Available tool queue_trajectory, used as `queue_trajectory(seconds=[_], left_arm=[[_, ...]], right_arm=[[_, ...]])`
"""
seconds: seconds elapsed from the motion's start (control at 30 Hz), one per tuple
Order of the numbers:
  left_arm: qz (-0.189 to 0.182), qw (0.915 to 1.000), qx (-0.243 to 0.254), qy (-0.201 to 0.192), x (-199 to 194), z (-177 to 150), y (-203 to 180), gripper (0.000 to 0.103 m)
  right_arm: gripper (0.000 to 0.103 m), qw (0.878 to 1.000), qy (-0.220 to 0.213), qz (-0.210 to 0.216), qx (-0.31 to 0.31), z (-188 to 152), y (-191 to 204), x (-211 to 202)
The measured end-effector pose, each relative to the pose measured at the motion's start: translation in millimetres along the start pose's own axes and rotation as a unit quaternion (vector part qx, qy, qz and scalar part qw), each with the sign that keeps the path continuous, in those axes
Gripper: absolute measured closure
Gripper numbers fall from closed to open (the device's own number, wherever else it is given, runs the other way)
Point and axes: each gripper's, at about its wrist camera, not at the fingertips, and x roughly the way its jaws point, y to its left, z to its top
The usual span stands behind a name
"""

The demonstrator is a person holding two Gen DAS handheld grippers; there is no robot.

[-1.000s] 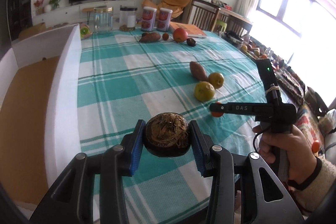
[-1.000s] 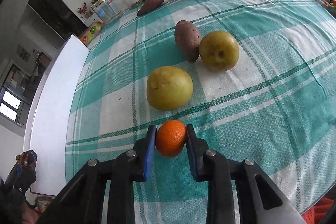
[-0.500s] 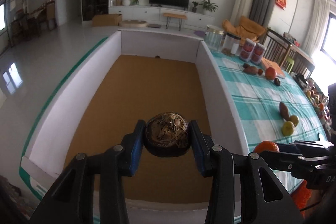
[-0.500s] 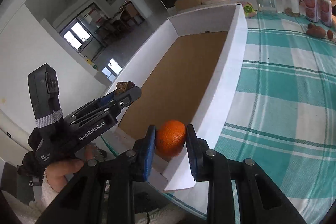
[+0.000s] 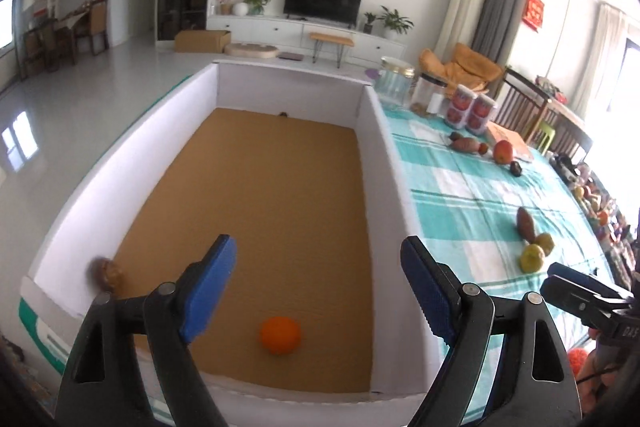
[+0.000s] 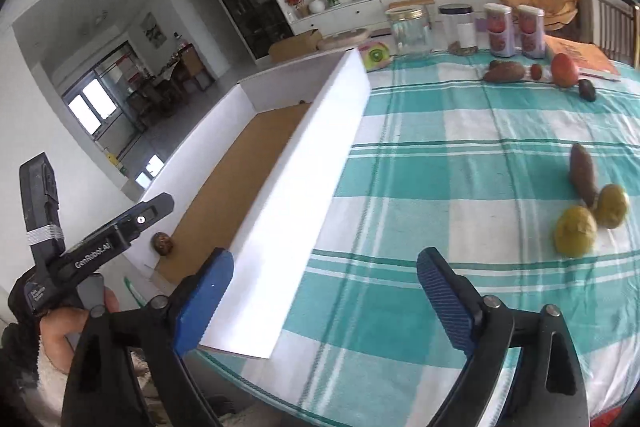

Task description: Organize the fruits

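Fingers (image 5: 208, 287) of left gripper (image 5: 318, 291) spread wide and opening further, nothing between them; hanging over near end of white-walled box (image 5: 394, 163) with brown floor. Orange (image 5: 280, 335) lying on box floor near the near wall, below the gap, untouched. Brown wrinkled fruit (image 5: 105, 273) at near-left corner against the left wall, smeared by blur, so kind hard to tell; seen again in right wrist view as a small dark ball (image 6: 162, 243) beyond the left gripper's arm. Right gripper (image 6: 324, 291) likewise wide apart and opening, empty, poised over box's right wall (image 6: 304, 187) and checked tablecloth (image 6: 460, 167). Hand (image 6: 60, 323) on left gripper handle half cut off at picture's edge. On cloth, right side: two yellow-green fruits (image 6: 576, 231) just beside a brown sweet potato (image 6: 582, 173), nearer one blurred. Far end: second sweet potato (image 6: 505, 71), red fruit (image 6: 565, 69), small dark fruit (image 6: 587, 90), too small to name surely. Jars and cans (image 6: 498, 31) behind. Right gripper's tip only partly visible at left view's right edge (image 5: 580, 297).
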Motion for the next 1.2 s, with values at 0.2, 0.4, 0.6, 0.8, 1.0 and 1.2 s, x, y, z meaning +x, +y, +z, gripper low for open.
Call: queue_trajectory(seconds=[0.2,0.4,0.6,0.8,1.0,1.2], left_arm=[[-0.166,0.9818,0.077,0.052,20.7,-17.5,-124.1,0.017],[-0.194,0.9674,0.125,0.105,82.8,-53.4,-213.8,0.017],[-0.121,0.9680,0.185,0.119,139.7,-80.1,-236.3,0.017],[-0.081,0.9731,0.182,0.116,162.4,-77.5,-231.6,0.017],[-0.059,0.9684,0.209,0.122,167.5,-83.4,-243.5,0.008],[-0.061,0.9687,0.206,0.123,169.1,-82.1,-242.3,0.007]], right_arm=[[0.006,0.903,0.026,-0.417,-0.103,-13.6,-86.2,-59.0],[0.000,0.862,0.049,-0.488,-0.129,-34.1,-163.7,-70.5],[0.000,0.931,0.032,-0.361,0.033,-56.9,-221.7,-66.1],[0.000,0.944,0.021,-0.322,0.070,-59.0,-234.6,-69.8],[0.000,0.946,0.017,-0.315,0.073,-61.0,-235.6,-66.1],[0.000,0.947,0.018,-0.311,0.077,-60.8,-237.2,-65.6]])
